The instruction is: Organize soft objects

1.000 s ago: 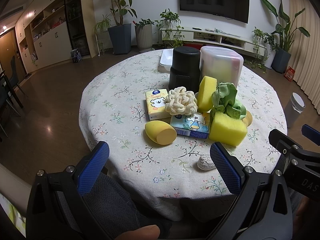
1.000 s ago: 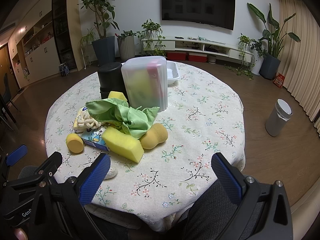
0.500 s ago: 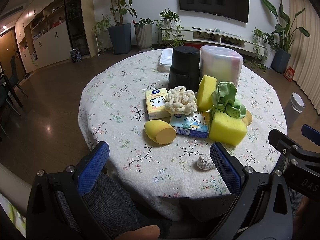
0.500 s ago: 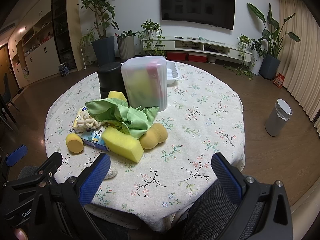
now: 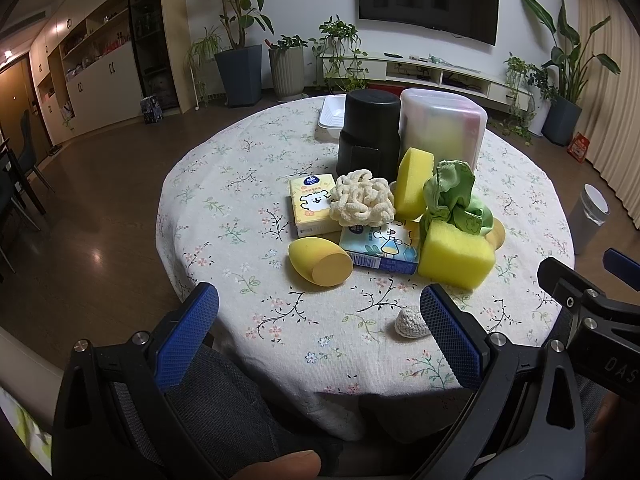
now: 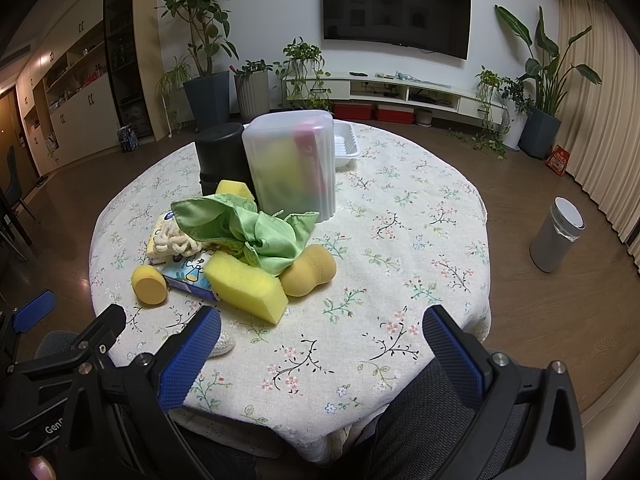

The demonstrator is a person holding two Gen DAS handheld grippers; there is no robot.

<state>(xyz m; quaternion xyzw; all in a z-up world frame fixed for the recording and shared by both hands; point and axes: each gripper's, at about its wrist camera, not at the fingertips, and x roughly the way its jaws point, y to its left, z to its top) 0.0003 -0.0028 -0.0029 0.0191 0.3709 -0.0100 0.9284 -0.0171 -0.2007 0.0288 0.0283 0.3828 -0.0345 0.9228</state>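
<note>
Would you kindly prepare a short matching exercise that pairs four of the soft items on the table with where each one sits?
Things:
1. green cloth
2. cream yarn scrubber
3. small crocheted piece
4. egg-shaped yellow sponge

Places:
A. alone near the table's front edge
B. draped over the yellow block sponge
C. on the tablecloth, left of the blue tissue pack
D. resting on the two tissue packs, in front of the black canister

Pairs: 1-B, 2-D, 3-A, 4-C
</note>
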